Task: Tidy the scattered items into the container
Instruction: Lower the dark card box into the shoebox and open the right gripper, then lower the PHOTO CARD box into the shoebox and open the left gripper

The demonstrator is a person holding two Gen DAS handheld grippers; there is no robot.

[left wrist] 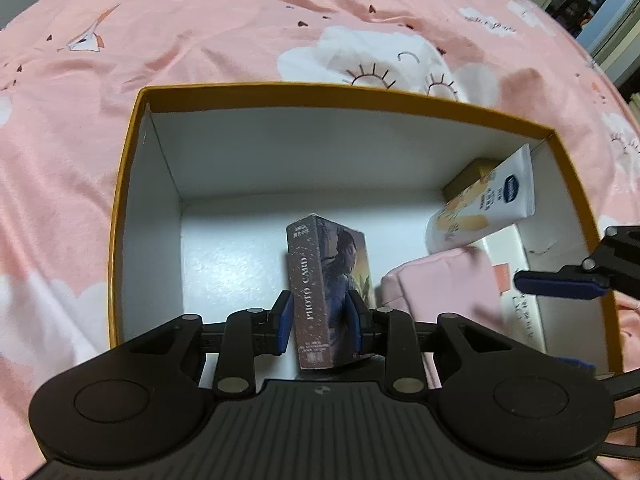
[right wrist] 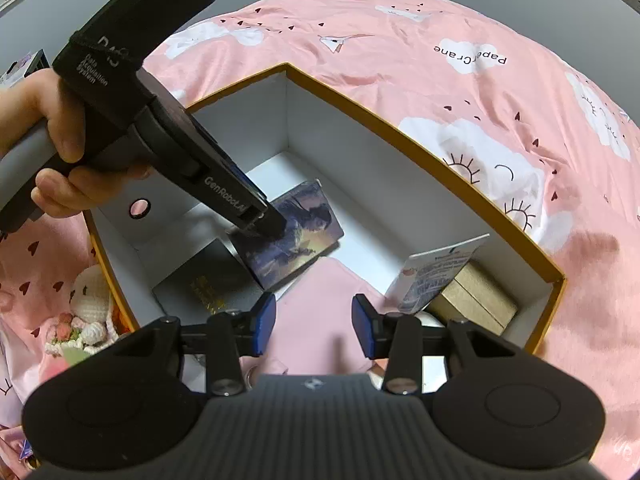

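An orange-rimmed white cardboard box (left wrist: 132, 184) (right wrist: 400, 128) lies open on a pink bedspread. A photo card box (left wrist: 332, 280) (right wrist: 304, 240) with a printed figure stands tilted on the container's floor. My left gripper (left wrist: 320, 320) reaches down inside with its blue pads on either side of the card box; a slim gap shows at the left pad, so it is open. My right gripper (right wrist: 314, 328) hovers open just over a pink pouch (right wrist: 320, 292) (left wrist: 440, 284) in the container, with nothing between its pads.
Inside the container also sit a white lotion tube (left wrist: 488, 204) (right wrist: 436, 272), a tan box (right wrist: 476, 300), a black box with gold print (right wrist: 204, 284) and a white box (left wrist: 516, 280). A crochet bunny (right wrist: 90, 308) lies on the bedspread outside the left wall. A hand (right wrist: 60, 132) holds the left gripper.
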